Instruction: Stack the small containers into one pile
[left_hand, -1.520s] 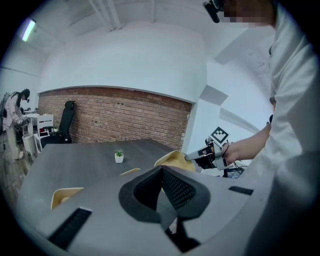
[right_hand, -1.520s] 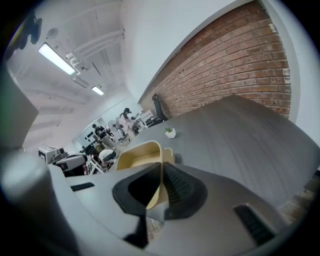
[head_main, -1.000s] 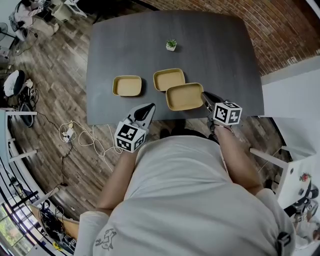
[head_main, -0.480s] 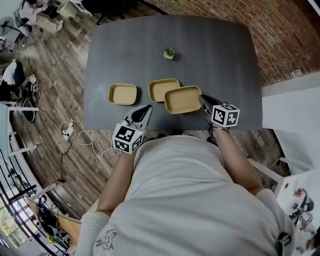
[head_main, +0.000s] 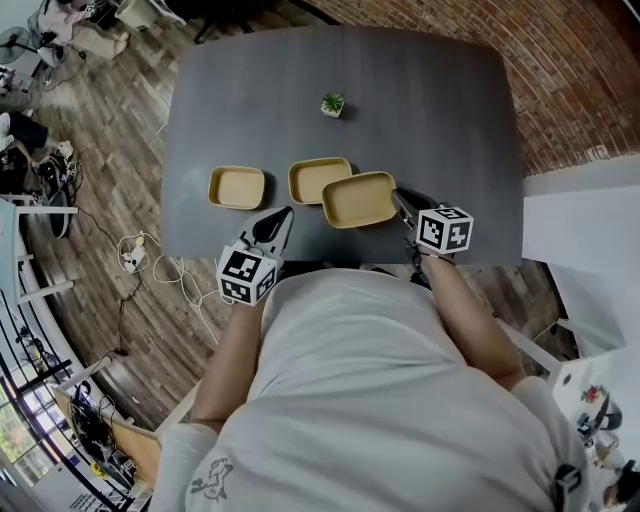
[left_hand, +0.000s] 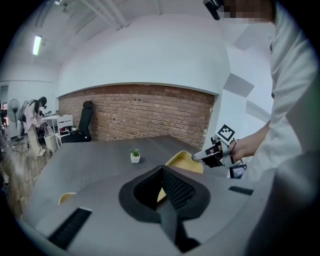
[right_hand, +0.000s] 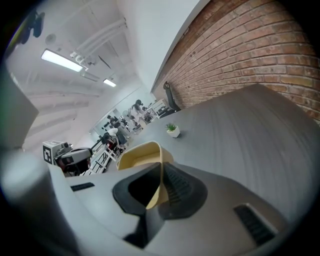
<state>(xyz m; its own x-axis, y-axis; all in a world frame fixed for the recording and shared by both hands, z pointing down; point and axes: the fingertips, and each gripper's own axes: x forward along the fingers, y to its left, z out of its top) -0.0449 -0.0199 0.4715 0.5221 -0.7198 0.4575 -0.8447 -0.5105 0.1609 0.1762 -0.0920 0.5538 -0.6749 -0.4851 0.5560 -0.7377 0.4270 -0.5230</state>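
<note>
**Three containers, one pinched in the right gripper**

Three tan containers here, two of them lying flat on the dark table (head_main: 420, 110). The right gripper (head_main: 398, 197) has its jaws squeezed onto the wall of the right container (head_main: 360, 198). That one overlaps the corner of the middle container (head_main: 315, 178); can't tell if they touch. The left container (head_main: 237, 187) sits by itself off to the left. The left gripper (head_main: 283, 213) hovers at the near table edge, jaws closed together with nothing in them. There's a little potted plant (head_main: 332, 104) further back.
</note>
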